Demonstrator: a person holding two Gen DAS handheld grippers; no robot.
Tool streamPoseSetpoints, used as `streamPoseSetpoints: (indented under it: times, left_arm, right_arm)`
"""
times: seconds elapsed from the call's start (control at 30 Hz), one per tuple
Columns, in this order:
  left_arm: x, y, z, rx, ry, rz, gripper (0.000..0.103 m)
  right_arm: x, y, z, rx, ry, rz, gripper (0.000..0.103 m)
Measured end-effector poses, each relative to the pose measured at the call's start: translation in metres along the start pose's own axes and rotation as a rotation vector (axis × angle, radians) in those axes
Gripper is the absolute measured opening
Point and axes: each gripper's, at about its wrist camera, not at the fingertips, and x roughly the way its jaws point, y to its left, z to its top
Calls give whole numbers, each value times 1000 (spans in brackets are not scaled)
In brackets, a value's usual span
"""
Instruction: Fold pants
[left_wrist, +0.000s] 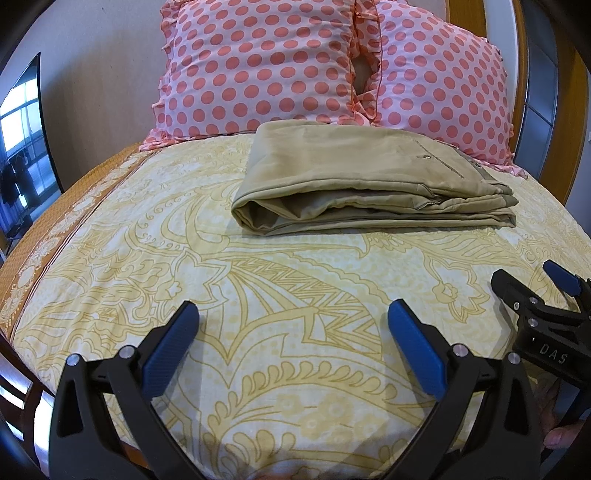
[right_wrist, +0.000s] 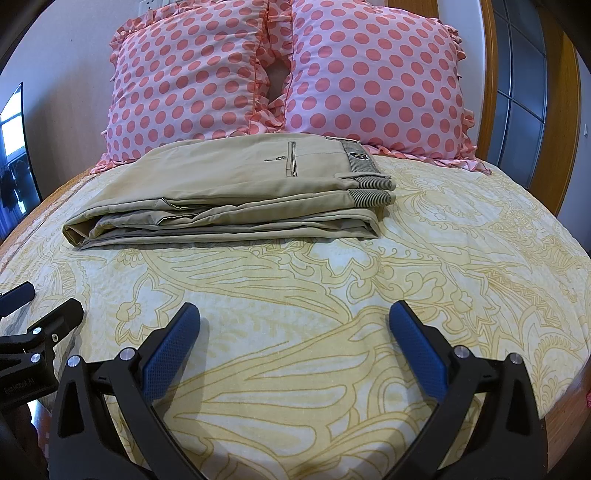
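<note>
We hold both claws low over the bed (left_wrist: 258, 369), near its front part, and both are empty. The left claw (left_wrist: 291, 343) has its two blue fingers spread wide with only the yellow patterned sheet between them, and the right claw (right_wrist: 295, 343) stands the same way, wide apart and gripping nothing. The pants (right_wrist: 229, 199) lie ahead of both claws, well apart from them, and just in front of the two dotted pillows (right_wrist: 280, 74). They are already a flat bundle of several layers. The long axis of the bundle runs across our view, from left to right, so it lies crosswise to the direction in which the fingers point. The waistband (right_wrist: 364, 164) is at the right end and the rounded fold at the left end. From the left claw the bundle is ahead and a little to the right; from the right claw it is ahead and a little to the left. So it sits about between the two, and we cannot say which claw is nearer. We judge that the folding is nearly or fully done. If one more fold is wanted, each claw would need to go forward to one end of the bundle, the left to the rounded fold and the right to the waistband.
</note>
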Motion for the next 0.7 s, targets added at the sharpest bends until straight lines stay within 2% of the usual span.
streamPoseSetpoints:
  times: [0.7]
  left_arm:
    - [1, 0, 3, -8, 19, 2, 101]
  right_arm:
    - [0, 0, 1, -1, 0, 1, 102]
